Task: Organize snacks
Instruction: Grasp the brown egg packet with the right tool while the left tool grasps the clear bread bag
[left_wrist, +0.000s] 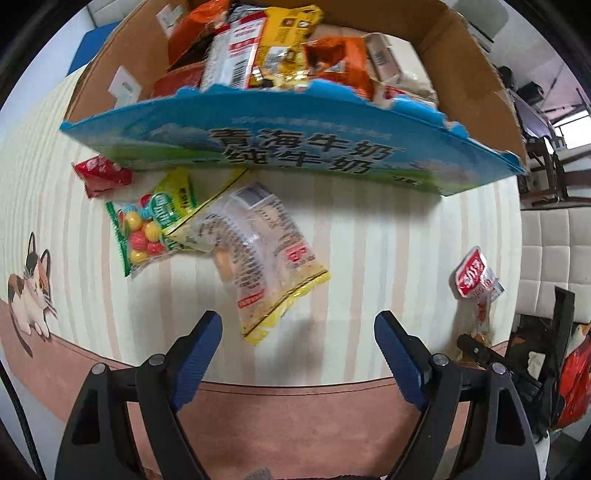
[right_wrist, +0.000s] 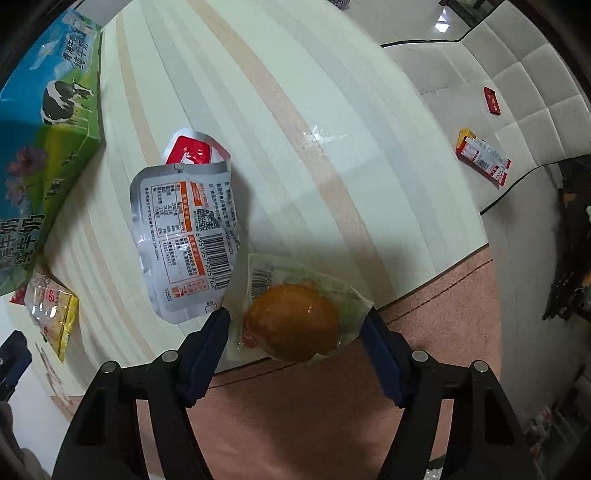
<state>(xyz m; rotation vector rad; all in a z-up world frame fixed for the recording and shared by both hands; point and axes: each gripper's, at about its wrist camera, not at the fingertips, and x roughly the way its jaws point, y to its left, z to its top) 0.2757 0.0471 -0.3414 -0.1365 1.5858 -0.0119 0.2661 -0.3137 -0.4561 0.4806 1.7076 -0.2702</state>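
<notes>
The step in hand looks like picking loose snacks off the worktop (left_wrist: 388, 229) to drop them into the milk carton box (left_wrist: 295, 147), which already holds a heap of orange, yellow and white packets. The box stands at the far side in the left wrist view, its printed blue-and-green flap facing the camera.

The right claw (right_wrist: 295, 325) is spread wide and empty, its jaws on either side of a clear pouch holding a brown braised egg (right_wrist: 291, 321), which lies at the near edge of the worktop. Neither pad seems to press the pouch yet. The next move, by my reading, is to close on the pouch across the egg's bulge, lift it, and carry it left and far to the box. The film is glossy and slack around a round, firm lump, so it may slip or squirm if pinched only at the edge.

Just beyond it, touching or overlapping its far-left corner, lies a silver pouch (right_wrist: 184, 236) showing a barcode, with a red-topped packet (right_wrist: 192, 149) tucked under its far end.

The left claw (left_wrist: 299, 332) is also wide and empty, hovering near a yellow-edged clear packet (left_wrist: 258, 254); beside that sit a green candy bag (left_wrist: 151, 225) and a small red packet (left_wrist: 101, 175).
</notes>
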